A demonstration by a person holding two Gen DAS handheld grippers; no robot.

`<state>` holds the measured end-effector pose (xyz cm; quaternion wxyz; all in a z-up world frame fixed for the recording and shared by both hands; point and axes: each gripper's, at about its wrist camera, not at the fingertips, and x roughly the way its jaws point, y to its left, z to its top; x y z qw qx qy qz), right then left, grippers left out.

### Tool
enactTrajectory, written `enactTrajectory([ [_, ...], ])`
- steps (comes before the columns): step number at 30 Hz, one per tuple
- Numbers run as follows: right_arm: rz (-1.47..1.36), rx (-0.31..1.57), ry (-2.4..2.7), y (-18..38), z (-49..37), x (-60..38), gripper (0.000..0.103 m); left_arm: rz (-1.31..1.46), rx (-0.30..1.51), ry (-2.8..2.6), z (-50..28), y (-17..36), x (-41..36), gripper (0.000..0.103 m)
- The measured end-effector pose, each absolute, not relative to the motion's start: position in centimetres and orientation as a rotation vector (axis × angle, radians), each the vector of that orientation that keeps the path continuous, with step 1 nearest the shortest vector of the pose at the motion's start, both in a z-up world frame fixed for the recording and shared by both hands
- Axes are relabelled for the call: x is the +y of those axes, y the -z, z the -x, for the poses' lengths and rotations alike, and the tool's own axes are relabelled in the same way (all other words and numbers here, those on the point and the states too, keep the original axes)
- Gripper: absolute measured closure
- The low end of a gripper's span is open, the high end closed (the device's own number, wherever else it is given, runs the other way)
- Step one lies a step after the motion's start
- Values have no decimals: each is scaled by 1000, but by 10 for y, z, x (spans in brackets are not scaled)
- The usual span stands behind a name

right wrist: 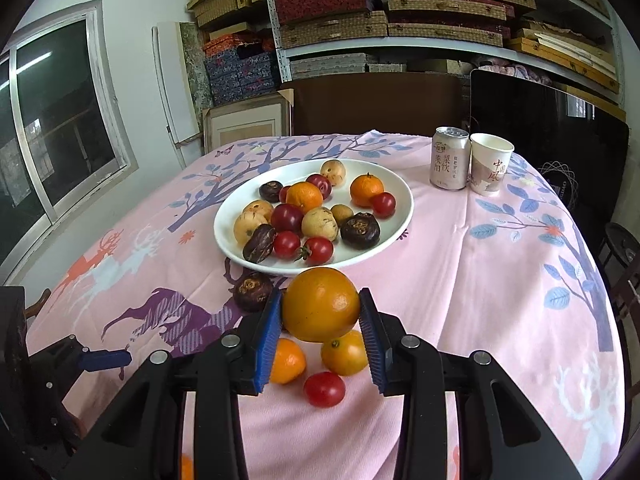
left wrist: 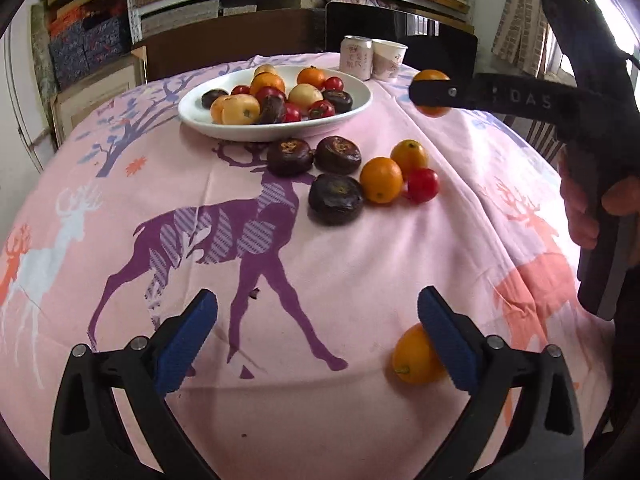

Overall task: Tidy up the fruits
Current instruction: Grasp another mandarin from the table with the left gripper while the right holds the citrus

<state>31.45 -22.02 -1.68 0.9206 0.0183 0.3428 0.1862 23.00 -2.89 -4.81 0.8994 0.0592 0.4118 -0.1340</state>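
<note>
The right hand-held gripper (right wrist: 321,322) is clamped on an orange (right wrist: 321,304), its blue pads pressing the fruit's two sides, and holds it in the air just short of the white plate (right wrist: 400,200). The left hand-held gripper (left wrist: 318,344) hangs low over the pink-clothed counter (left wrist: 360,260) with its fingers spread wide and nothing between them; a small orange fruit (left wrist: 414,358) lies just beside its right finger.

The step in hand looks to be carrying the orange to the plate. To do it well, the orange should travel level, clear the near rim, and come down on the bare patch at the plate's right, since the middle is crowded with tomatoes (right wrist: 318,249) and other fruit that could roll if knocked. Several pieces remain loose on the cloth: dark brown fruits (left wrist: 335,199), two oranges (left wrist: 381,180) and a tomato (left wrist: 423,185).
</note>
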Motion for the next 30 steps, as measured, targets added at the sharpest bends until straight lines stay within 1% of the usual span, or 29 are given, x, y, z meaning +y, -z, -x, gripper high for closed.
enactTrajectory([
  [2,-55,720,-388,19,-314,-223,65,-140,844,338,-224,47,-43,4],
  [6,-66,712,-386,17,-312,-227,65,-195,886,445,-219,53,-70,4],
  [9,-64,694,-390,13,-305,-230,65,-223,911,457,-216,58,-79,4],
  [12,-66,688,-391,11,-301,-234,65,-235,990,478,-210,70,-87,4],
  [13,-70,687,-387,11,-300,-236,65,-246,984,474,-208,73,-88,4],
  [15,-82,692,-386,11,-298,-240,65,-247,966,478,-203,71,-89,15],
  [17,-89,702,-385,13,-295,-244,65,-235,944,514,-195,69,-90,40],
  [18,-90,707,-388,15,-292,-245,65,-243,934,526,-189,68,-92,45],
  [20,-92,721,-386,18,-286,-249,65,-278,907,541,-181,67,-98,61],
  [21,-95,728,-384,19,-283,-251,65,-281,903,555,-180,66,-101,65],
  [30,-58,779,-333,36,-234,-266,65,-191,866,454,-180,57,-91,65],
])
